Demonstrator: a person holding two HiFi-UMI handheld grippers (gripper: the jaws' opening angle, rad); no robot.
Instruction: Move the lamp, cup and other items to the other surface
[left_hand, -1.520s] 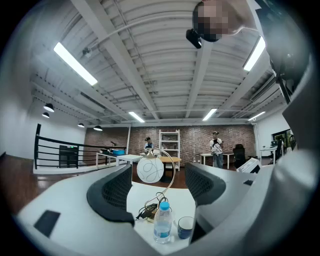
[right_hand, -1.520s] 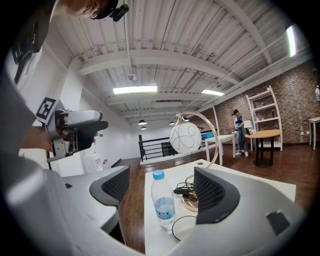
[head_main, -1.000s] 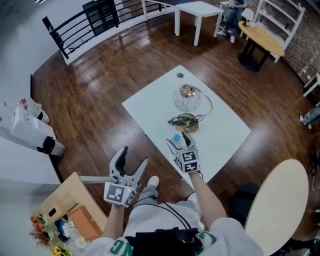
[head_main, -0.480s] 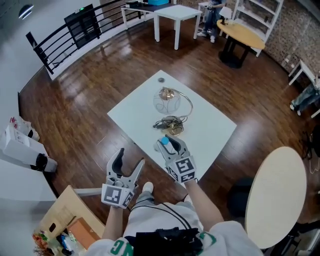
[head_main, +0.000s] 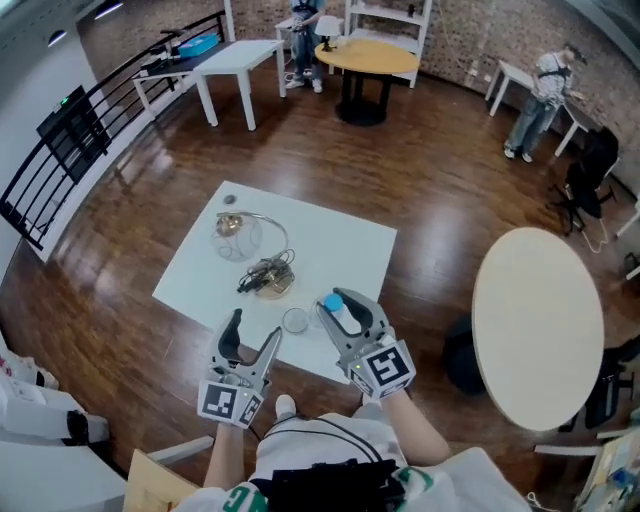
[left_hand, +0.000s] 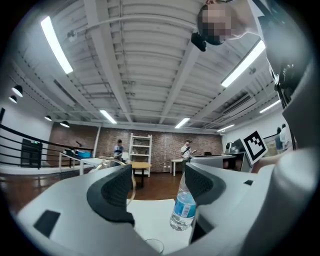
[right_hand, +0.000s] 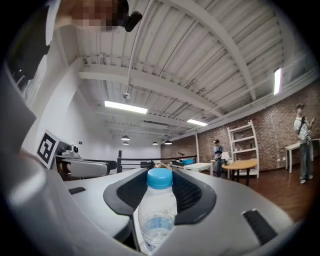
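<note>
A clear water bottle (head_main: 336, 306) with a blue cap stands upright between the pads of my right gripper (head_main: 345, 308), which is shut on it near the white table's (head_main: 335, 245) front edge. The right gripper view shows the bottle (right_hand: 159, 210) pinched at its shoulder. Just left of it, a small clear cup (head_main: 295, 320) sits on the table. My left gripper (head_main: 254, 330) is open beside the cup with nothing in it. In its own view the bottle (left_hand: 184, 212) and the cup's rim (left_hand: 154, 246) lie ahead. A glass-globe lamp (head_main: 240, 232) with a cable bundle (head_main: 265, 277) stands farther back.
A round beige table (head_main: 540, 325) stands to the right, across a strip of wood floor. A small round object (head_main: 230, 199) lies at the white table's far corner. Other tables, a black railing (head_main: 70, 140) and people are at the room's far side.
The right gripper's jaws have closed onto the bottle, which has come toward the table's front edge. The head view has swung right, bringing the round table closer in. The cup now shows.
</note>
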